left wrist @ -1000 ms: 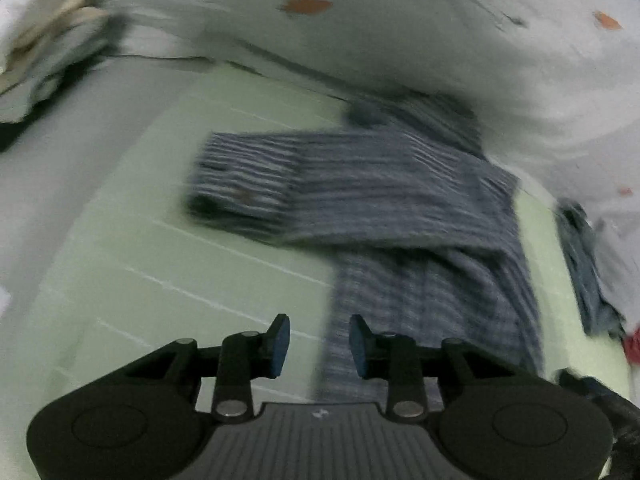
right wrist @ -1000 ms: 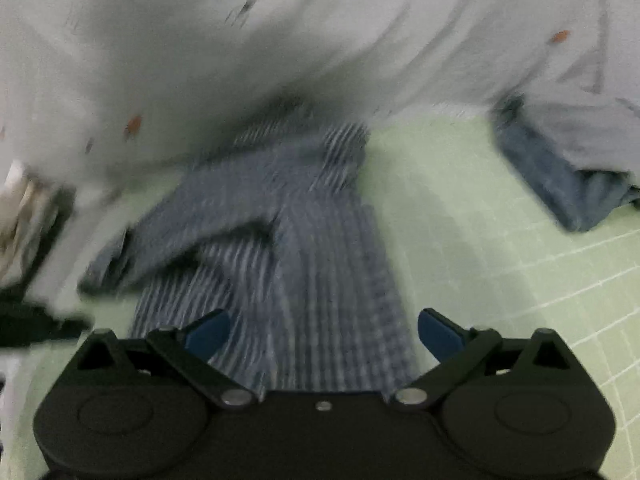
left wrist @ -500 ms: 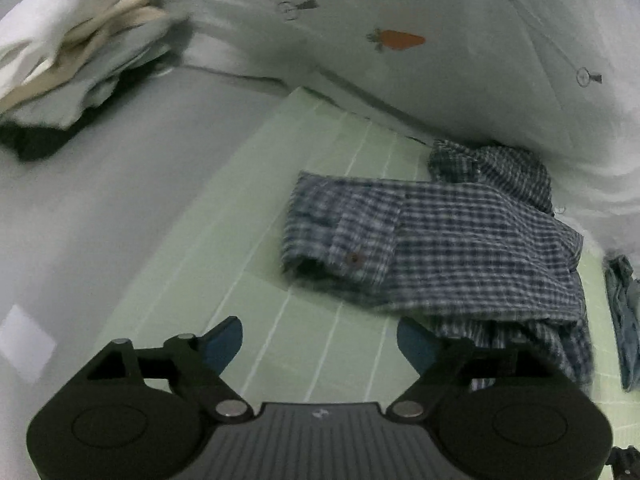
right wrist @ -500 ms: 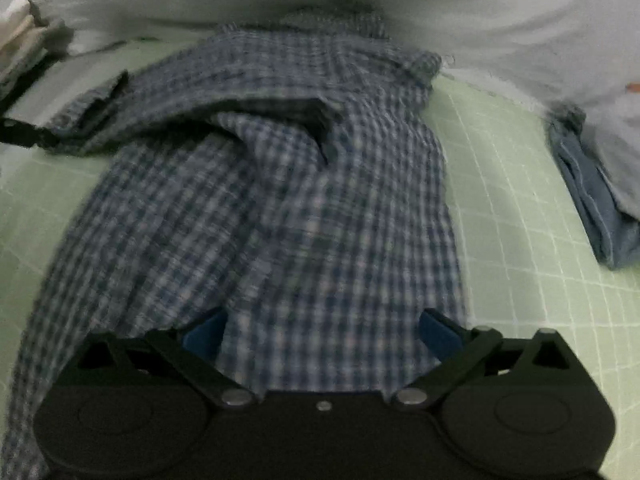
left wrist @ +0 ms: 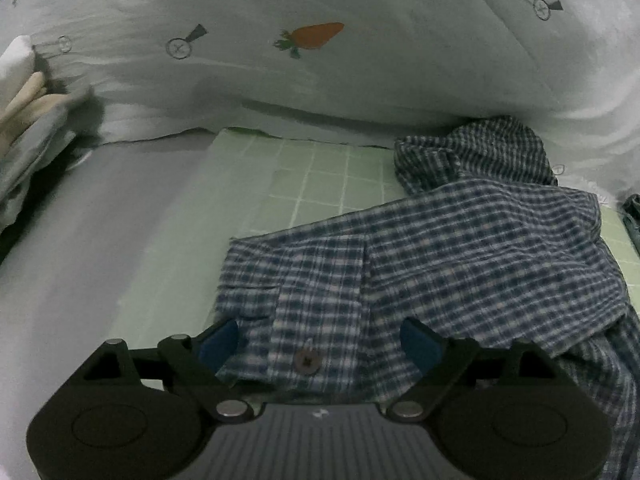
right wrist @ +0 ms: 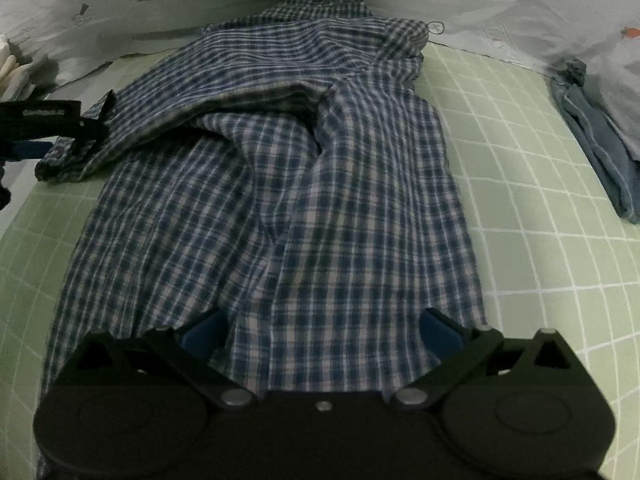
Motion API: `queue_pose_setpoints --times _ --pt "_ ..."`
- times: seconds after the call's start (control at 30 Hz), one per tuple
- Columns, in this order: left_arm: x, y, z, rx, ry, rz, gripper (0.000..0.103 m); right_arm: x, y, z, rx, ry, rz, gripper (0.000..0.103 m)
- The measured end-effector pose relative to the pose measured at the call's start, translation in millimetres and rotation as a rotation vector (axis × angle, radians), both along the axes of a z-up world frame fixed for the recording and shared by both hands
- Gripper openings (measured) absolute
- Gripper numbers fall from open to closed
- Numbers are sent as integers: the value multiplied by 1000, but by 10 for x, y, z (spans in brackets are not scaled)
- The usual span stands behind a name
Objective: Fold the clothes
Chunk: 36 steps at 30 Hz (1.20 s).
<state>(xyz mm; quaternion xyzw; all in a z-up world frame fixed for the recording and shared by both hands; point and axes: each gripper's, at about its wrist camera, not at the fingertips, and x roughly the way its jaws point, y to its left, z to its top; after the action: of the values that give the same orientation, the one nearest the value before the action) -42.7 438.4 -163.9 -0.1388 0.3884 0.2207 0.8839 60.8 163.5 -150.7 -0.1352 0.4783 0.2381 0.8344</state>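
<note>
A blue and white checked shirt (right wrist: pixel 304 184) lies lengthwise on the green gridded mat (right wrist: pixel 520 184), collar at the far end. One sleeve is folded across it, and its buttoned cuff (left wrist: pixel 308 344) points left. My left gripper (left wrist: pixel 320 344) straddles that cuff; its jaws are closing, and the blue pads (left wrist: pixel 218 344) stand clear of the cloth on both sides. The right wrist view shows the left gripper (right wrist: pixel 68 136) at the cuff. My right gripper (right wrist: pixel 322 332) is open, low over the shirt's near hem, with cloth between its jaws.
White bedding with carrot prints (left wrist: pixel 312 36) rises along the mat's far edge. A stack of folded clothes (left wrist: pixel 24 120) sits at the far left on the grey sheet (left wrist: pixel 100 240). A blue denim garment (right wrist: pixel 592 140) lies at the mat's right side.
My left gripper went from nearly shut to wide open and came down toward the sleeve cuff, which now lies between its jaws. My right gripper dropped closer to the shirt's hem, then held still.
</note>
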Motion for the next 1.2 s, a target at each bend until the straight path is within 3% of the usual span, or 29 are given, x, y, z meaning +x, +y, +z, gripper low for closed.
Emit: queue_pose_setpoints --times 0.03,0.07,0.13,0.17,0.33,0.4,0.5,0.6,0.67,0.7,0.73,0.83,0.9,1.0,1.1,1.2 --pt "10 6 -16 3 1 1 72 -13 -6 9 -5 -4 -2 103" --pt "16 14 -29 6 4 5 57 -32 -9 34 -18 -23 -6 103" --pt "10 45 -38 -4 -3 21 42 -75 -16 111 -43 -78 -13 103" --pt "-10 75 -27 -25 -19 36 30 -93 -28 170 -40 -108 -9 103" --pt "-125 116 213 -96 -116 45 21 -105 -140 414 2 -198 -37 103" --pt "-211 62 402 -152 -197 40 17 -103 -196 463 11 -216 -53 103" --pt "-305 -157 707 -234 -305 -45 16 -109 -273 517 19 -239 -76 103" --pt "-338 -480 903 -311 -355 -174 16 -98 -386 565 54 -240 -117 103" --pt "-331 -712 907 -400 -346 -261 18 -89 -459 582 62 -248 -144 103" --pt "-318 -847 870 -421 -316 -297 24 -76 -495 591 59 -256 -158 103" --pt "-297 -984 808 -420 -269 -334 24 -66 -536 596 62 -259 -169 103" --pt "-278 -1337 560 -346 -88 -384 41 -37 -633 638 87 -264 -201 103" --pt "-337 -1425 460 -337 -25 -375 55 -13 -688 666 111 -265 -208 103" --pt "-457 -1368 428 -370 -7 -328 78 -25 -657 685 177 -247 -173 103" --pt "-544 -1237 405 -341 28 -258 80 -28 -543 650 261 -190 -88 100" --pt "-570 -1115 354 -292 92 -175 83 -72 -277 580 261 -165 44 85"
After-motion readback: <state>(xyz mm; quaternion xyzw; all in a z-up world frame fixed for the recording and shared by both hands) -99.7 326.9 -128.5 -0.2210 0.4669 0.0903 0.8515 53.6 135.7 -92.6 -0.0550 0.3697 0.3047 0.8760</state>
